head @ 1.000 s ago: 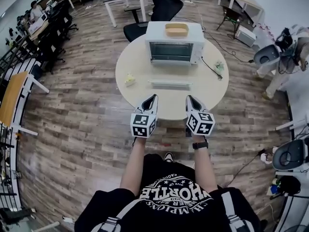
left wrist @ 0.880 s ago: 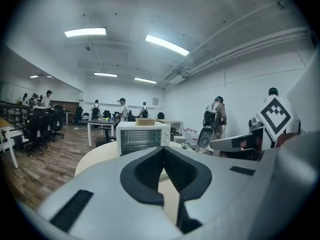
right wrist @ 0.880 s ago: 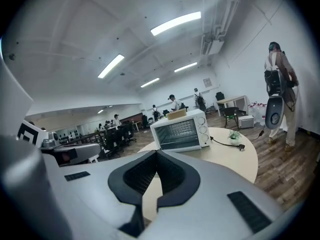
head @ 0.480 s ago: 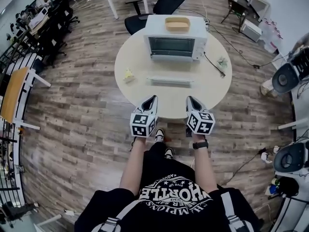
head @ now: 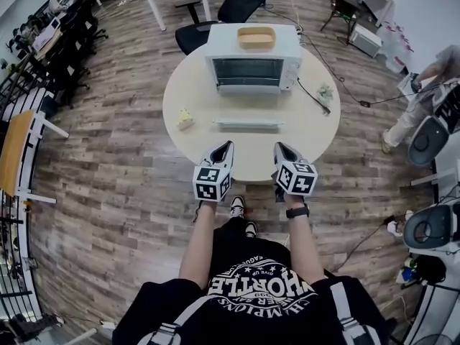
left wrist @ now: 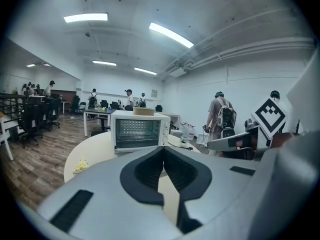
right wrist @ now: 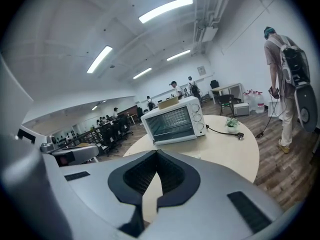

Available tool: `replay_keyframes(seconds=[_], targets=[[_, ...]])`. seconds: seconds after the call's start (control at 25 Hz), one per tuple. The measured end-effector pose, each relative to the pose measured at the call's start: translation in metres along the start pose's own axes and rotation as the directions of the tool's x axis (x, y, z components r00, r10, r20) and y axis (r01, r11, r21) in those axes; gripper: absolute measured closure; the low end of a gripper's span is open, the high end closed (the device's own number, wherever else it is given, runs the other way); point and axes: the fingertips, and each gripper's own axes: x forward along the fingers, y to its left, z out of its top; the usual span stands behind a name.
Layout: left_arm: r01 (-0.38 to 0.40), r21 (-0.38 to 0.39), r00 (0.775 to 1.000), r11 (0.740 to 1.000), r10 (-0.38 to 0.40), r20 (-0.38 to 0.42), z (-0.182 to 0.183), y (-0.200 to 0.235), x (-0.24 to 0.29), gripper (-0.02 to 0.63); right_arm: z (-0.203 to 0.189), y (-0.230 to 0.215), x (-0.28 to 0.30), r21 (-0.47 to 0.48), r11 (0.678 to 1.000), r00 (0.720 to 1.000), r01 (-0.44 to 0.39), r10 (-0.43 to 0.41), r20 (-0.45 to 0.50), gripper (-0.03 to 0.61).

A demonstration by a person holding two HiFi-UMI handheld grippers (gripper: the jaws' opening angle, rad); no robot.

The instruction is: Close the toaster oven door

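A step has been taken toward the counter [head: 194, 95], now seen slightly nearer; a second shoe [head: 236, 205] has been brought into view beneath the left tongs [head: 228, 144], and the right tongs [head: 277, 146] have been tilted slightly.

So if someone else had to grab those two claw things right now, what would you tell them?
Left claw: shut, empty, at the near edge of the round table.
Right claw: shut, empty, alongside the left one.
Toaster oven: on the table's far side, facing you, well beyond both claws. A pale bar shows in front of it. It may be the handle of the lowered door, but I cannot tell.
Done: nothing yet. Neither claw touches the oven.
Left: reach in, check the door, and push it up shut if it is down.
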Motion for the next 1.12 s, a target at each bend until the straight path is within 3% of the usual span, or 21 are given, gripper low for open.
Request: replay_keyframes(seconds=[0.48,1.12], targets=[[0.032,-0.055,0.999,0.998,-0.033,-0.022,-0.003,0.042,0.034,0.594,0.006,0.01,0.054,-0.005,1.0,0.998,0.015,-0.015,-0.054,0.56],[0.034,-0.132,0.983,0.991,-0.057,-0.172,-0.061,0.084,0.084,0.592,-0.032,-0.013,0.12,0.022,0.999,0.978,0.041,-0.036,-0.207,0.551]])
